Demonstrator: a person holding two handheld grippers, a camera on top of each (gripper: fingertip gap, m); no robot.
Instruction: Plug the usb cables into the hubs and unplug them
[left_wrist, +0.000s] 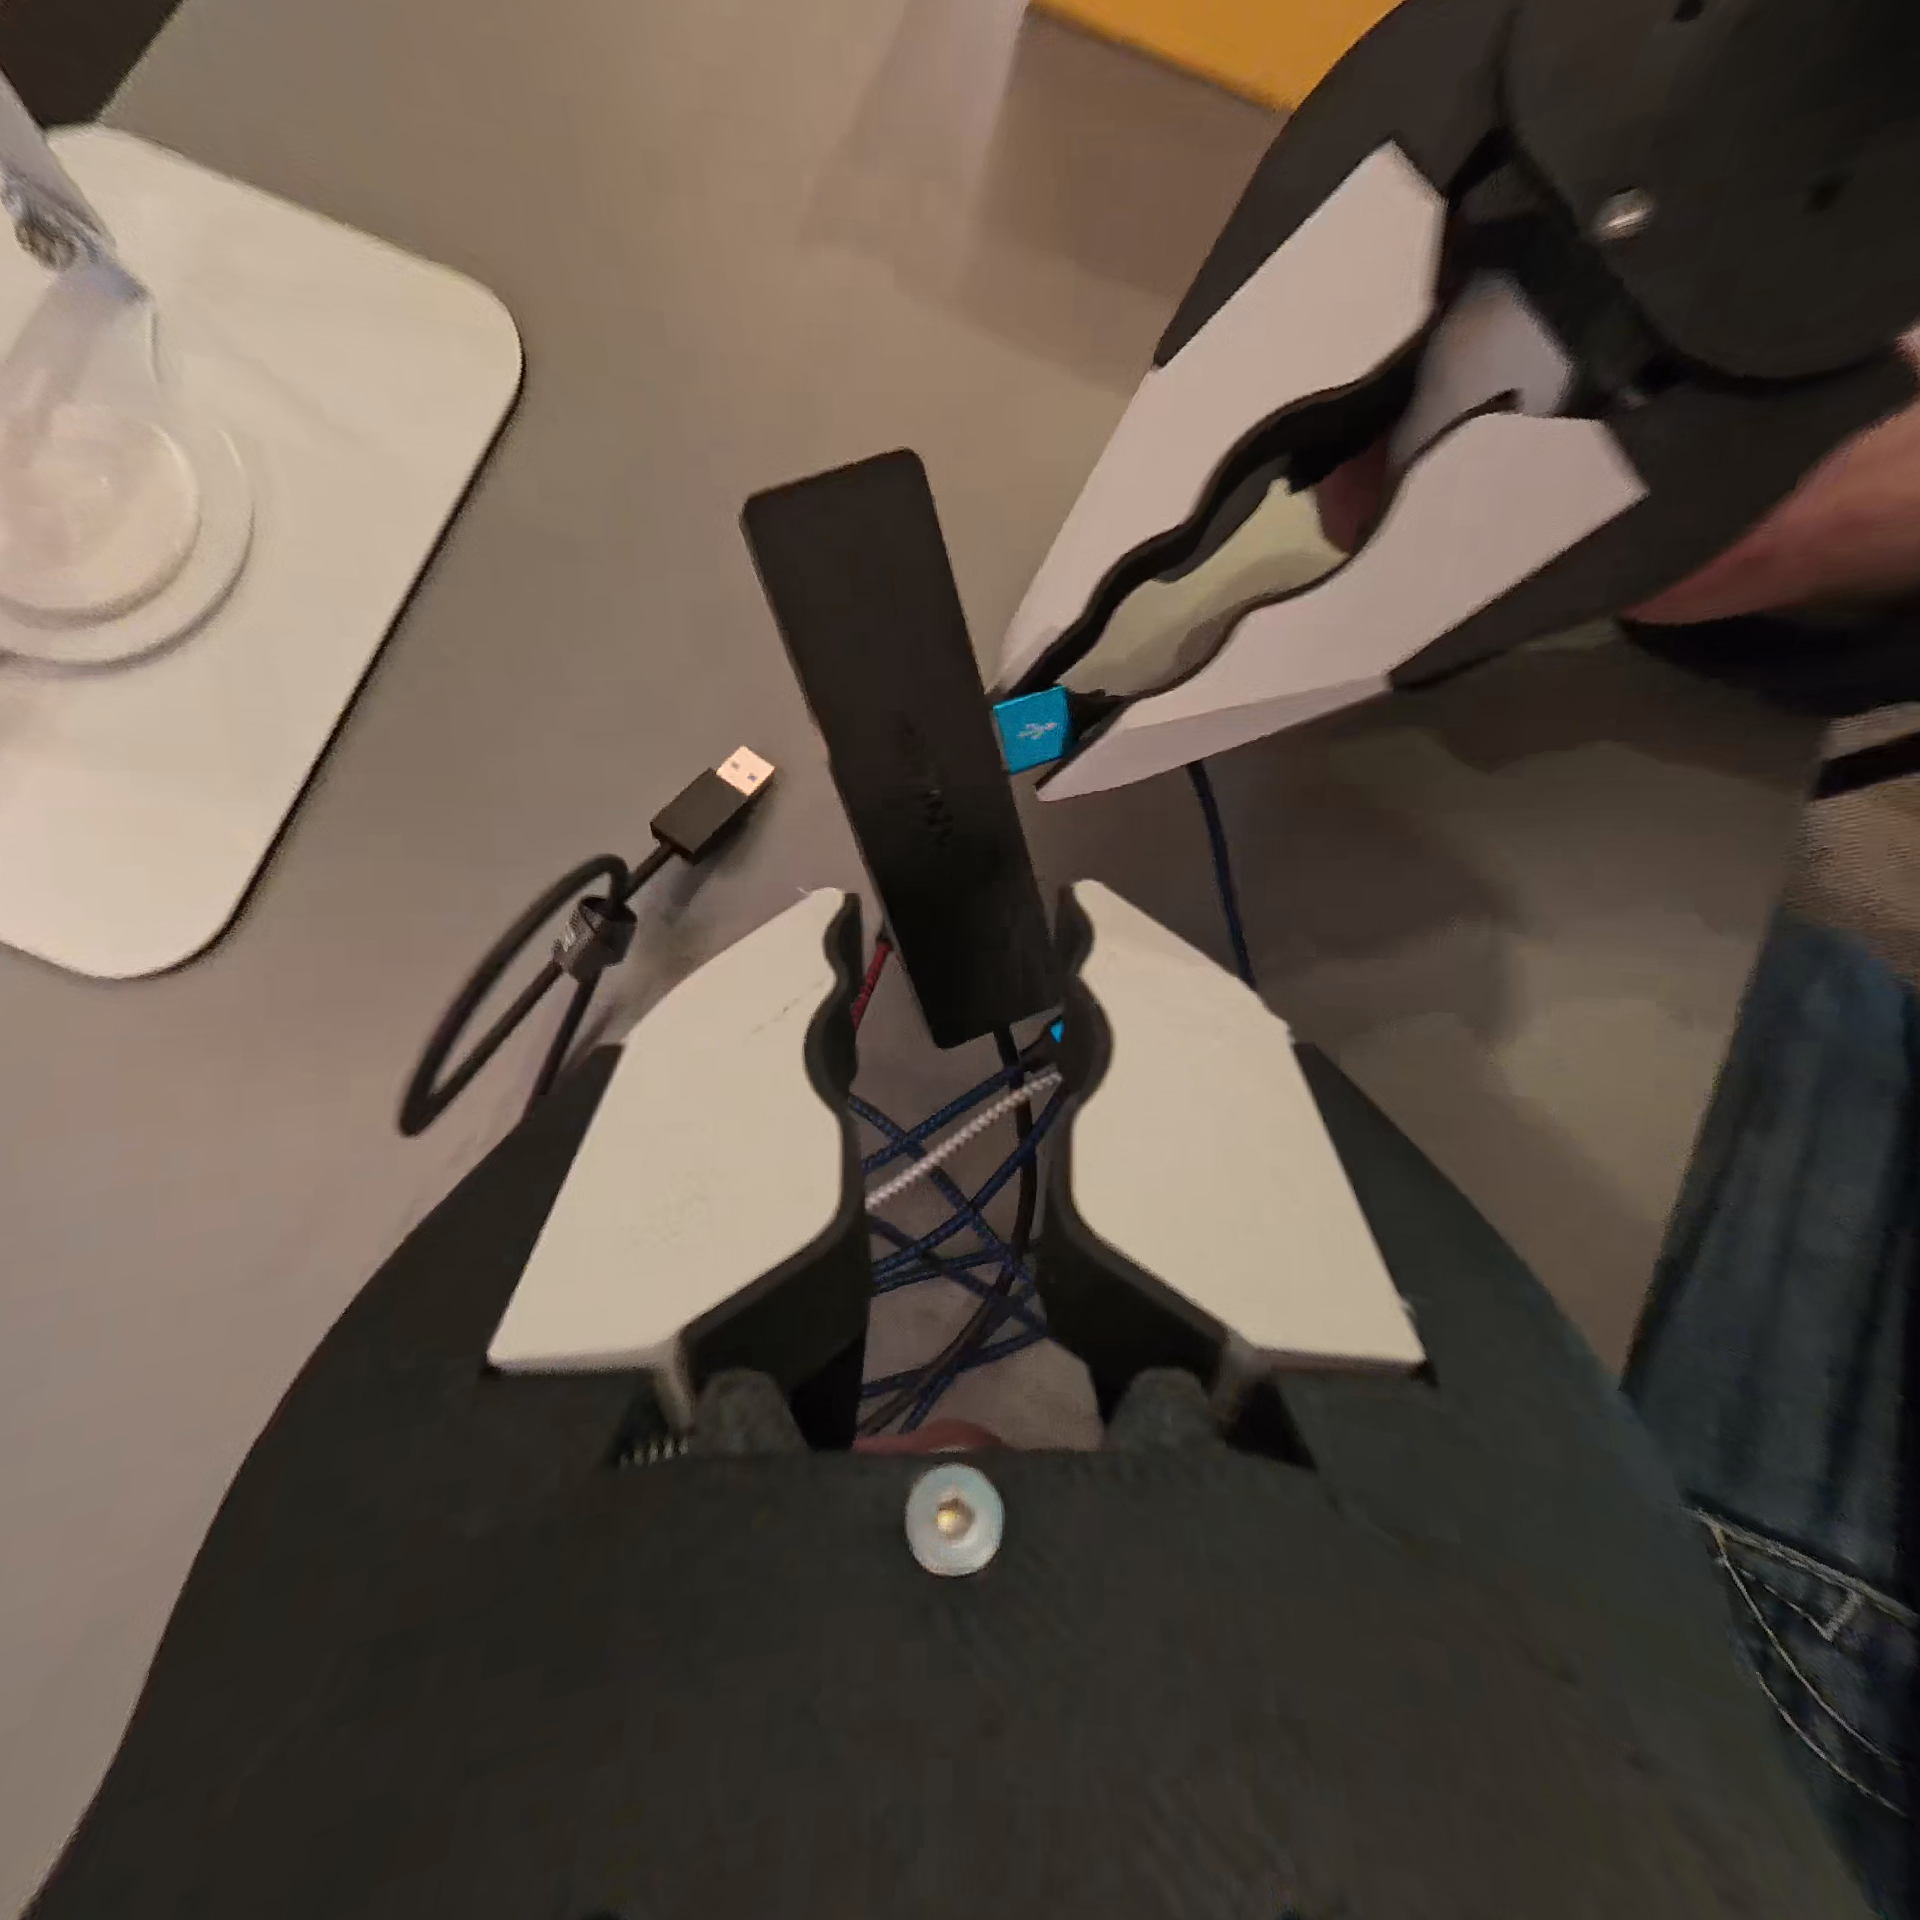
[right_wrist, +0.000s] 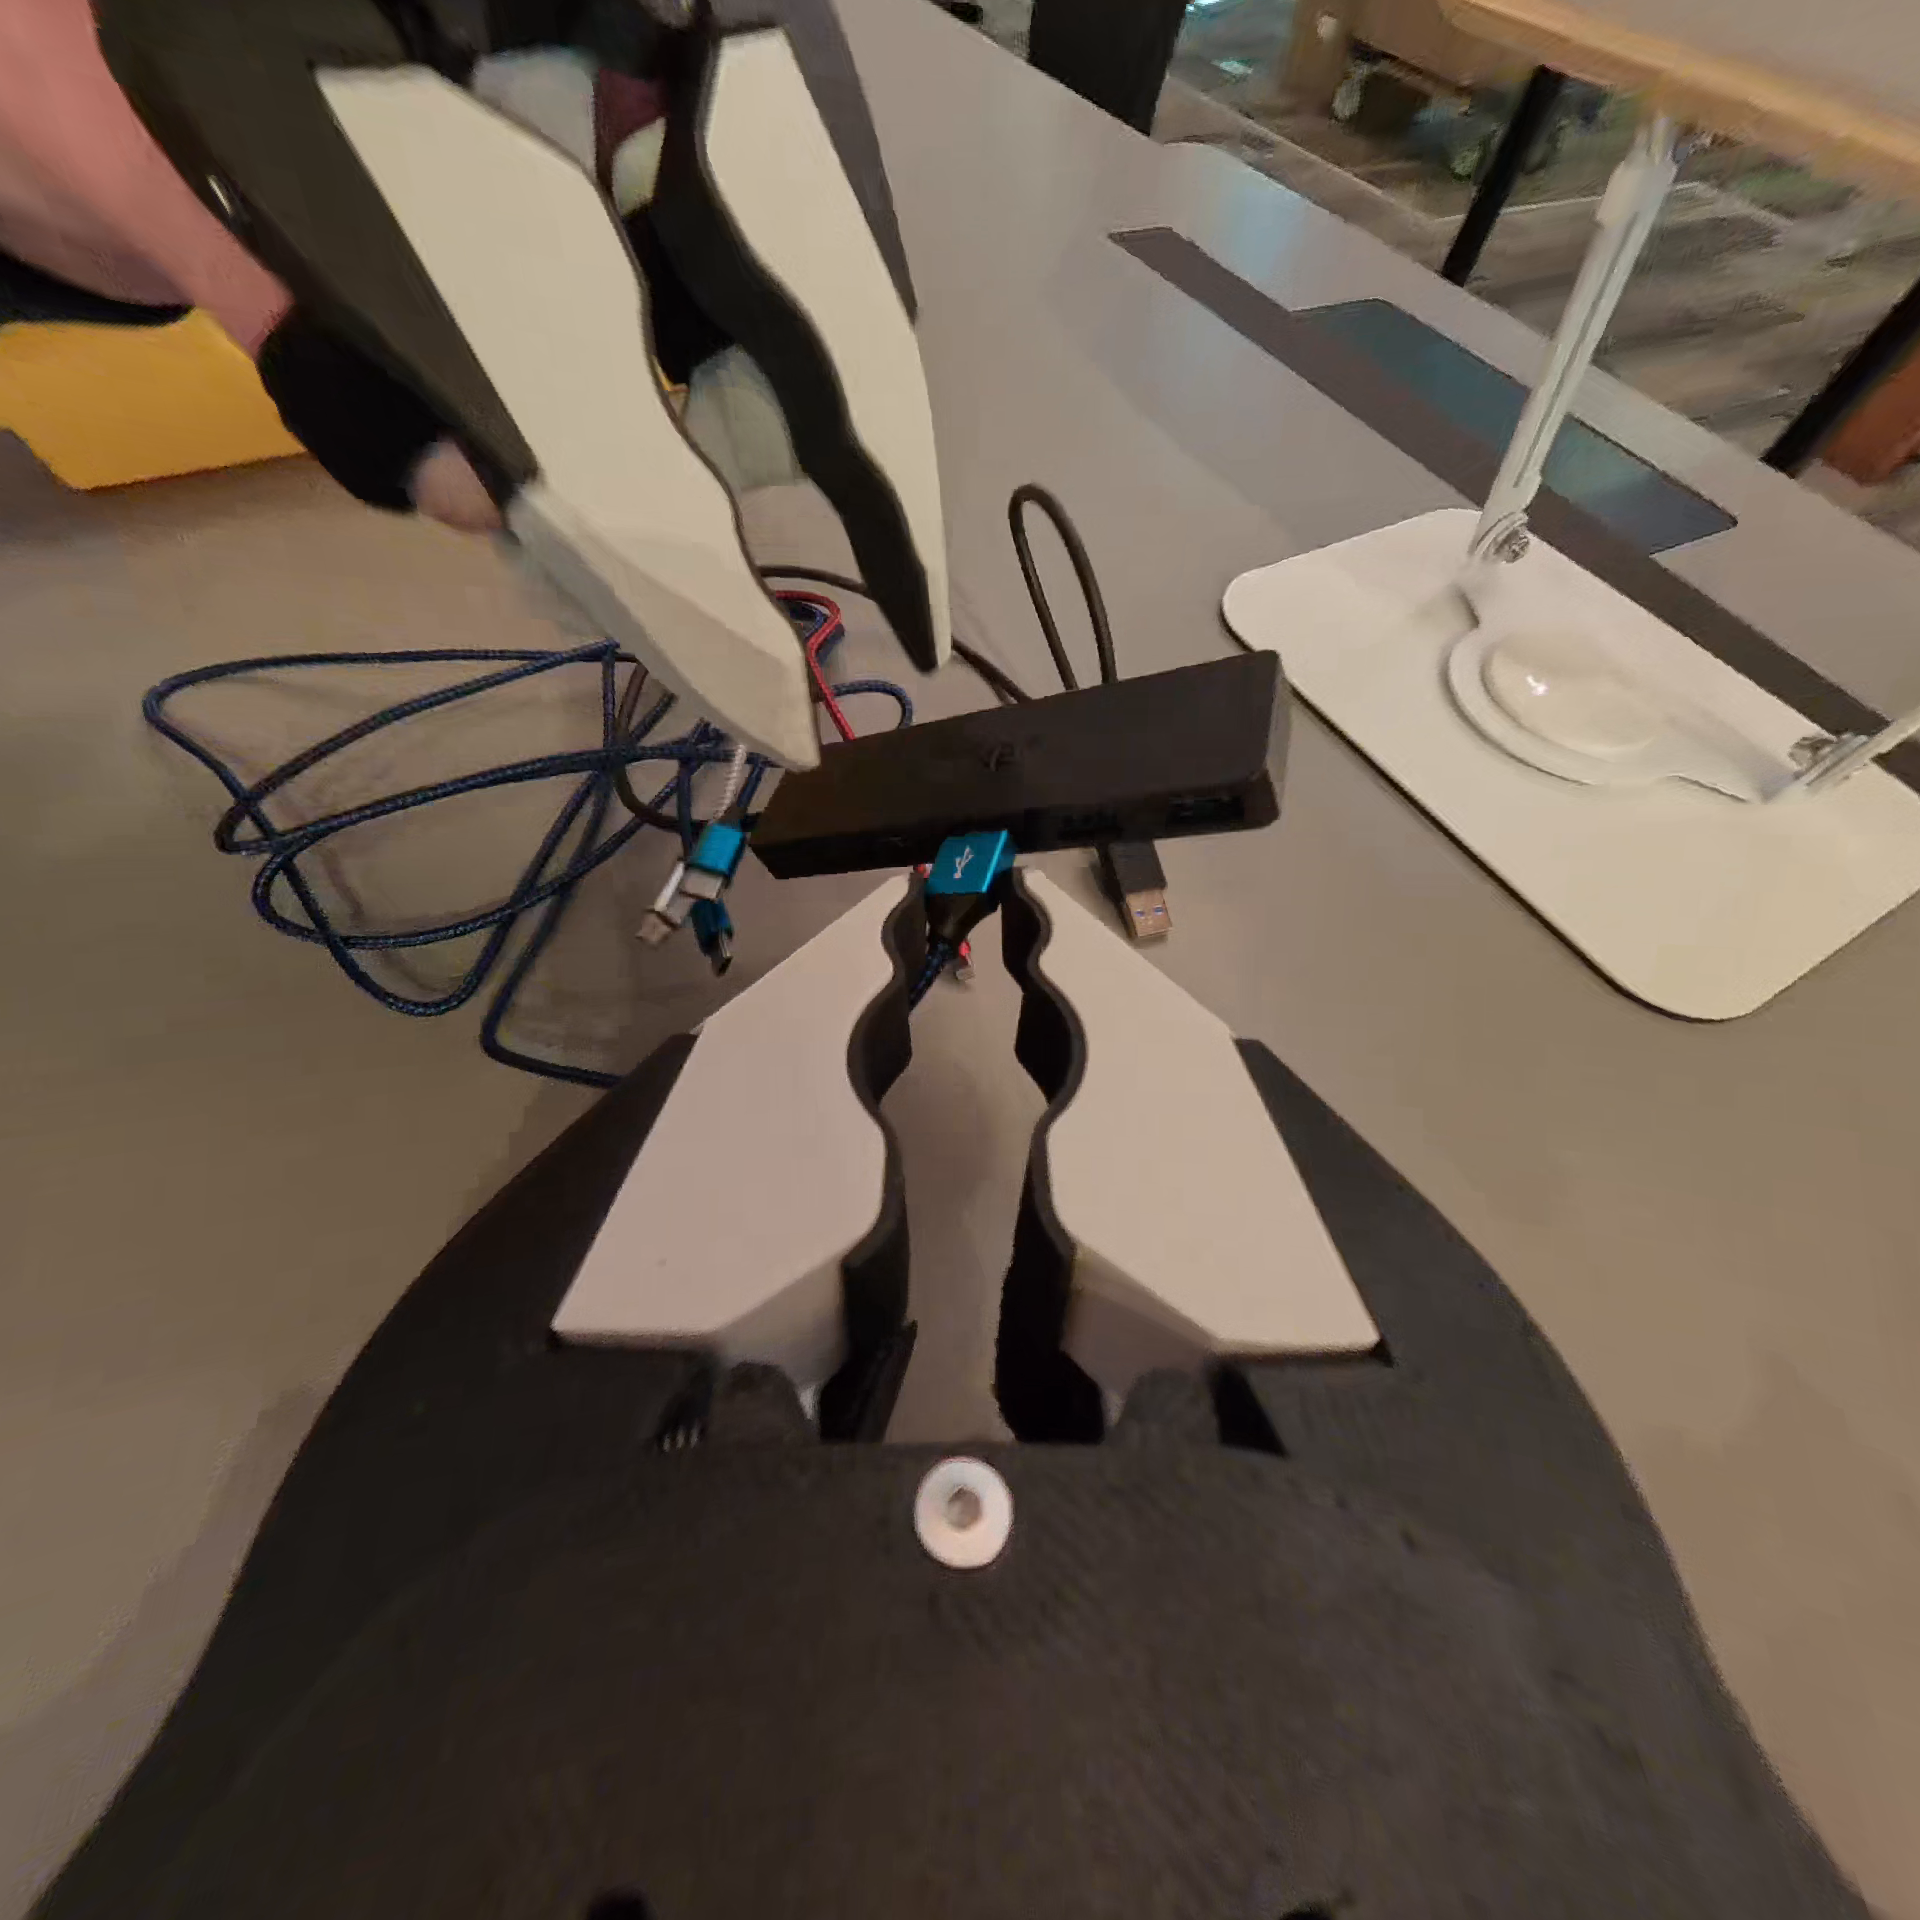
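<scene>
Left wrist view: I see one black hub (left_wrist: 914, 748) pinched near its cable end by my left gripper (left_wrist: 961, 914), lifted over the grey table (left_wrist: 644, 343). One blue plug (left_wrist: 1029, 730) sits in the hub's side, clamped by my right gripper (left_wrist: 1049, 727).

Right wrist view: one hub (right_wrist: 1039, 758), one seated blue plug (right_wrist: 966, 862), one loose black plug (right_wrist: 1143, 894), two loose small connectors (right_wrist: 691, 904).

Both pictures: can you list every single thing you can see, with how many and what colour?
USB hub: one, black, lifted off the table, held at one end.
Blue plug: one, at the hub's side ports.
Braided cables: a tangle, blue, red, white, on the table.
Black plug: one, loose on the table.
Stand base: one, white.
Table: one, grey.
Left gripper: holding the hub.
Right gripper: holding the blue plug.
</scene>
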